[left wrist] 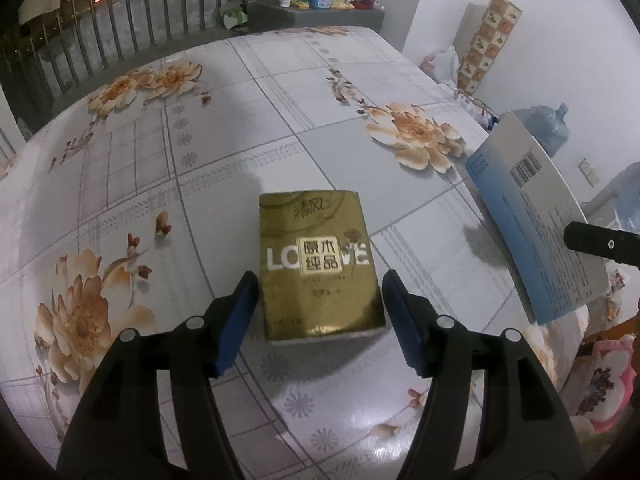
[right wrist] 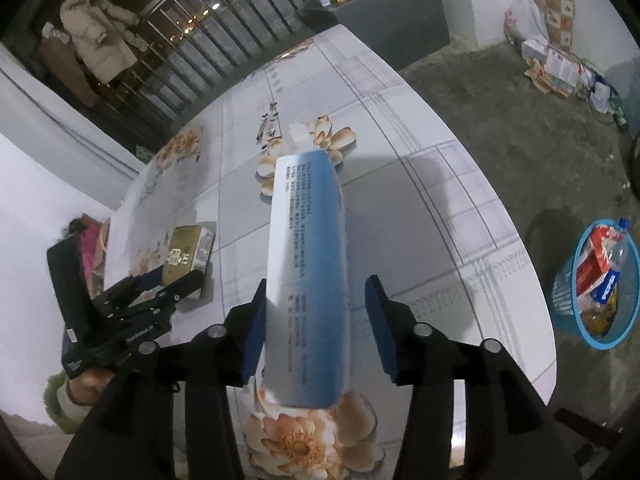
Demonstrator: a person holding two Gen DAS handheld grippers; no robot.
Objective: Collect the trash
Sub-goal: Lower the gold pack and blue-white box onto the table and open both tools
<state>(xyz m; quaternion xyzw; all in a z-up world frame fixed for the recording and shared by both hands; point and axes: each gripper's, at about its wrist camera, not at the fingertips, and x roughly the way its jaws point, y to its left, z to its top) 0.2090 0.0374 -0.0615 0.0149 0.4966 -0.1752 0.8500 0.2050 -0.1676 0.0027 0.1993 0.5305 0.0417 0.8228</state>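
Your left gripper (left wrist: 320, 320) hangs released over the gold tissue pack (left wrist: 318, 264), one jaw on each side and neither pad touching it. The pack lies flat on the flowered table (left wrist: 200, 128), near the edge closest to you. Come lower until the pads sit level with its sides, centre it, then clench gently, since soft packs squash and slip.

Your right gripper (right wrist: 316, 324) has the blue and white box (right wrist: 308, 264) between its jaws; the left pad touches it, the right pad stands clear, so nothing is gripped. Squeeze it firmly before lifting. The blue basket (right wrist: 564, 300) waits on the floor, off the table's right-hand edge, already holding rubbish.
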